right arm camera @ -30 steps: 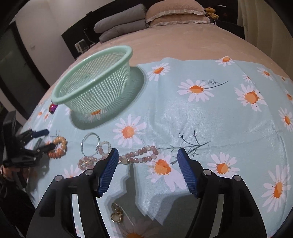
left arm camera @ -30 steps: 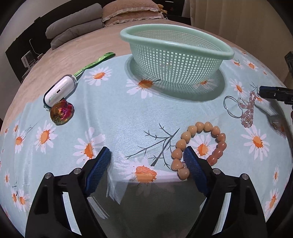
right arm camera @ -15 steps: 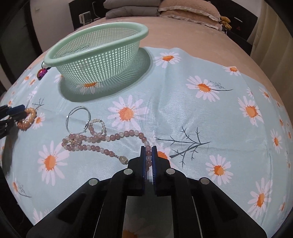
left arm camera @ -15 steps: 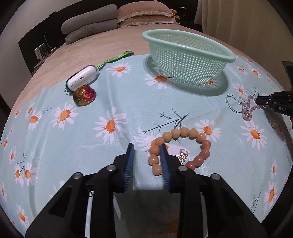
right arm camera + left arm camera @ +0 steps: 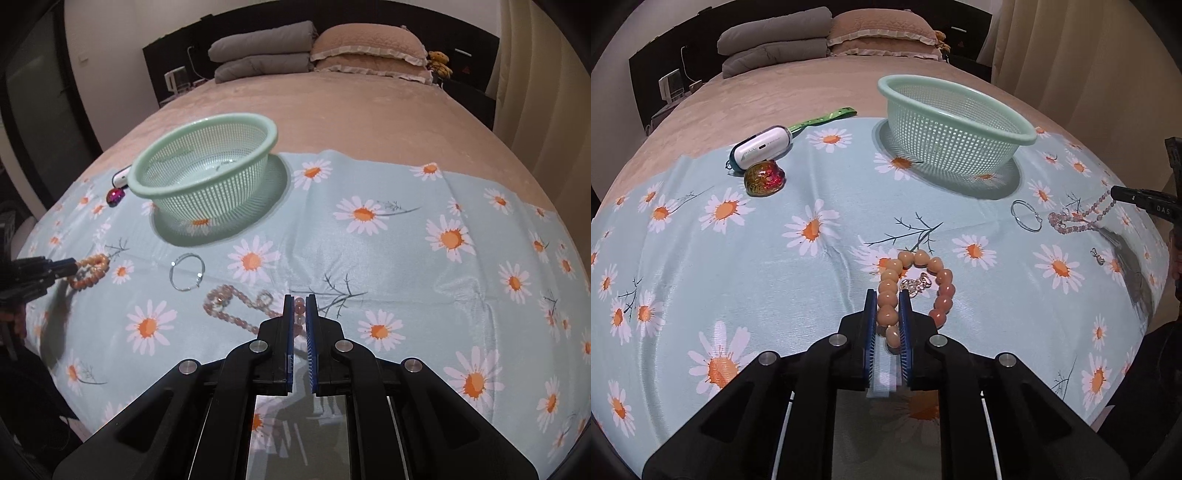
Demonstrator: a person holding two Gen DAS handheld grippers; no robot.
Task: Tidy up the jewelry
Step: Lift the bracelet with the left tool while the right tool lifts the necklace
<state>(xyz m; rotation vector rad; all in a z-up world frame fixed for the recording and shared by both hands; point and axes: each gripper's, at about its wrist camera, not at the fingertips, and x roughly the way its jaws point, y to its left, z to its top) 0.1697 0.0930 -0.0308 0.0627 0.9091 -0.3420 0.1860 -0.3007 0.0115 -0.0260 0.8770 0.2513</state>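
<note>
My left gripper (image 5: 887, 295) is shut on the orange heart-bead bracelet (image 5: 942, 284), lifted slightly over the daisy cloth; a small gold charm (image 5: 916, 284) hangs inside its loop. My right gripper (image 5: 299, 301) is shut on the pink bead necklace (image 5: 229, 306), whose far end trails on the cloth. The green mesh basket (image 5: 956, 122) stands beyond, also in the right wrist view (image 5: 203, 173). A thin silver bangle (image 5: 186, 273) lies between basket and necklace. The left gripper shows at the left edge of the right wrist view (image 5: 62, 267).
A white case (image 5: 761, 147), a red-gold heart ornament (image 5: 764, 179) and a green strap (image 5: 823, 119) lie at the cloth's far left. A small gold earring (image 5: 1097, 255) lies at the right. Pillows (image 5: 317, 48) are at the bed head.
Both grippers went from wide open to shut: the left closed on the orange bracelet, the right on the pink necklace, and both have lifted slightly.
</note>
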